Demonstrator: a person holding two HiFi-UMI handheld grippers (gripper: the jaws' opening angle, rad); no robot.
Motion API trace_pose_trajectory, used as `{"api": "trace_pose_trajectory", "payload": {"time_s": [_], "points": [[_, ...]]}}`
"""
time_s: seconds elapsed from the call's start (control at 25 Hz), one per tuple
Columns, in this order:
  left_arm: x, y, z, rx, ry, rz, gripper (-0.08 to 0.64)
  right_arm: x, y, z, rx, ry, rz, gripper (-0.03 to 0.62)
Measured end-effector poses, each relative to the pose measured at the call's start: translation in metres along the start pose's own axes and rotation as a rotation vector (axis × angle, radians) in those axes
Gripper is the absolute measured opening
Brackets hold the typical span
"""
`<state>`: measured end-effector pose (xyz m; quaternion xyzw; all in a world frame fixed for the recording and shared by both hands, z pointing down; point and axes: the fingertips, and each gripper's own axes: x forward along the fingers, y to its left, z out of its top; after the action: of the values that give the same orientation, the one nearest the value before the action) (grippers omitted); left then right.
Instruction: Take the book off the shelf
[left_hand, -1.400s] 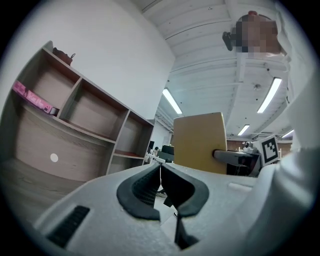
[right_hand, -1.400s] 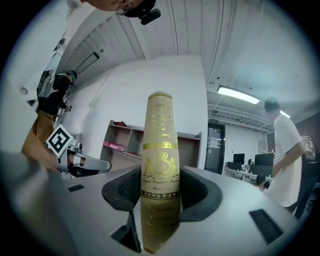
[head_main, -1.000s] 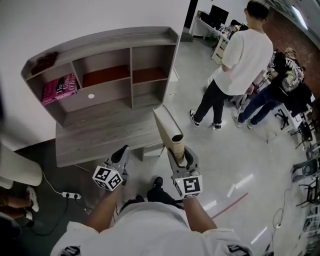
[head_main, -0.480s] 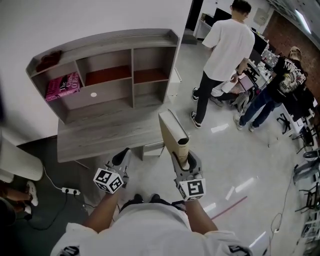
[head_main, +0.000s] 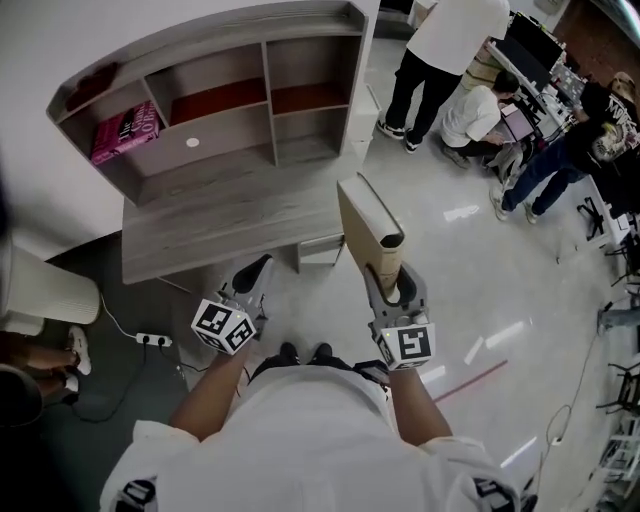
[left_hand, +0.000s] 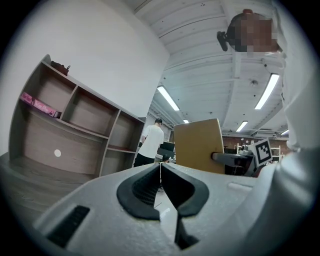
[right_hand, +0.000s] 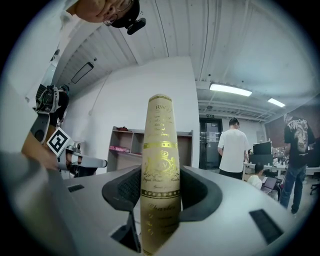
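Far ahead and to the left of both jaws stands the shelf unit (head_main: 215, 170). A pink book (head_main: 125, 132) lies in its upper left compartment.

The left gripper (head_main: 258, 268) has its jaws closed together with nothing between them. Its forearm reaches forward from the body and the gripper points level. It is well apart from the shelf and plays no part in the hold.

The right gripper (head_main: 388, 282) is clamped on the tan book (head_main: 362, 225). The pads press both covers. The book stands upright between the jaws, its gold-lettered spine facing back toward the hand. This forearm is also extended, level, beside the left one.

Judgement: the book is off the shelf and well clear of it, so the step in hand is carrying it away. The next move calls for a steady clamp and a level wrist so the tall book does not tip.
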<state>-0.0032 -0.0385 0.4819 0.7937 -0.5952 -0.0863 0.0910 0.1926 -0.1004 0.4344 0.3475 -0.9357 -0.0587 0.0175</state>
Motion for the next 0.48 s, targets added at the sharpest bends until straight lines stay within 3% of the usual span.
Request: {"api": "trace_pose_trajectory", "payload": {"time_s": [0.48], "points": [[0.009,-0.016,-0.002,0.016,0.022,-0.018,0.017,-0.009,-0.01,-0.015,0.012,0.016,0.017,0.202]]}}
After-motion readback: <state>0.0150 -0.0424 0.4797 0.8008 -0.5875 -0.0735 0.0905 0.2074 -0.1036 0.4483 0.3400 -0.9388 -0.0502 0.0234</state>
